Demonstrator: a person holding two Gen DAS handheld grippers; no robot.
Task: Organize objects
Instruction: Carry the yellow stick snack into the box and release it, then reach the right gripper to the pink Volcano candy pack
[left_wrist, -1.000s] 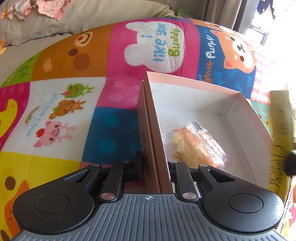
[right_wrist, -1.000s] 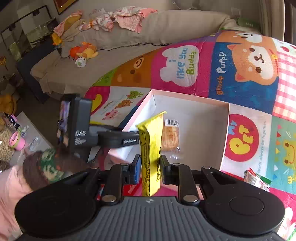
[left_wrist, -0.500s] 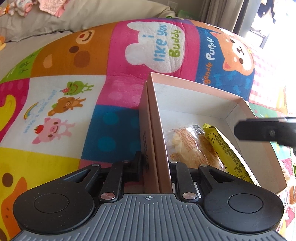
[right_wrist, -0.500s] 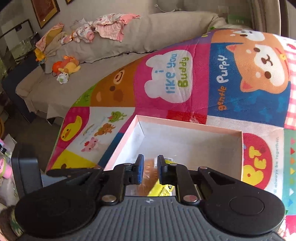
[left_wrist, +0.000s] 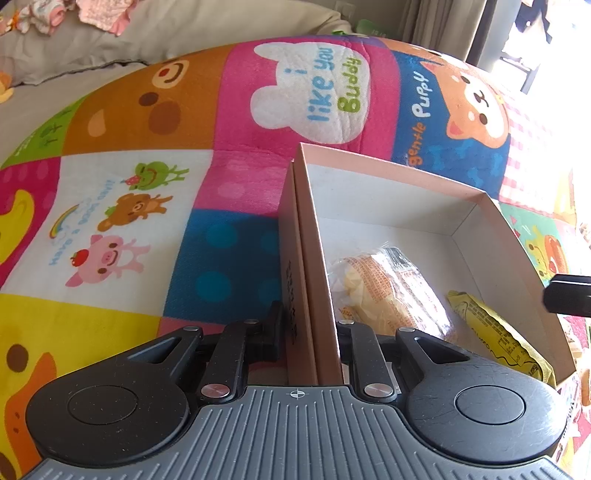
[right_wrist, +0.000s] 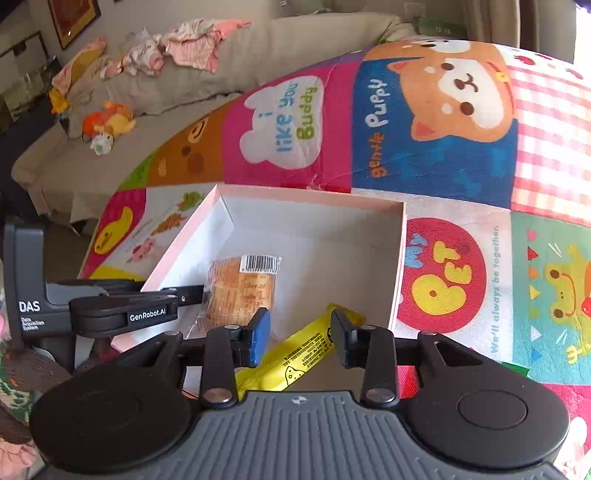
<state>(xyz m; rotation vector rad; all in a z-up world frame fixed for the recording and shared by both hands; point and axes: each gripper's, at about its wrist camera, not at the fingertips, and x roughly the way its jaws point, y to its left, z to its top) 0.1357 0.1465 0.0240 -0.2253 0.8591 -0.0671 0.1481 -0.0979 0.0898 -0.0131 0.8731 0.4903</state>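
An open pink cardboard box (right_wrist: 314, 197) (left_wrist: 388, 170) lies on a colourful animal play mat. Inside lie a clear-wrapped orange snack (right_wrist: 240, 290) (left_wrist: 384, 291) and a yellow snack packet (right_wrist: 295, 354) (left_wrist: 495, 332). My left gripper (left_wrist: 310, 325) is shut on the box's left wall, one finger inside and one outside. My right gripper (right_wrist: 299, 336) is open and empty, just above the yellow packet at the box's near edge. The left gripper also shows in the right wrist view (right_wrist: 110, 310).
The play mat (right_wrist: 443, 147) spreads around the box. A beige sofa (right_wrist: 184, 92) with clothes and a plush toy stands behind. A small wrapped item (right_wrist: 517, 369) lies on the mat at the right.
My right gripper carried the yellow packet into the box, opened and let it go; the packet now lies flat inside. The left gripper kept its hold on the box wall.
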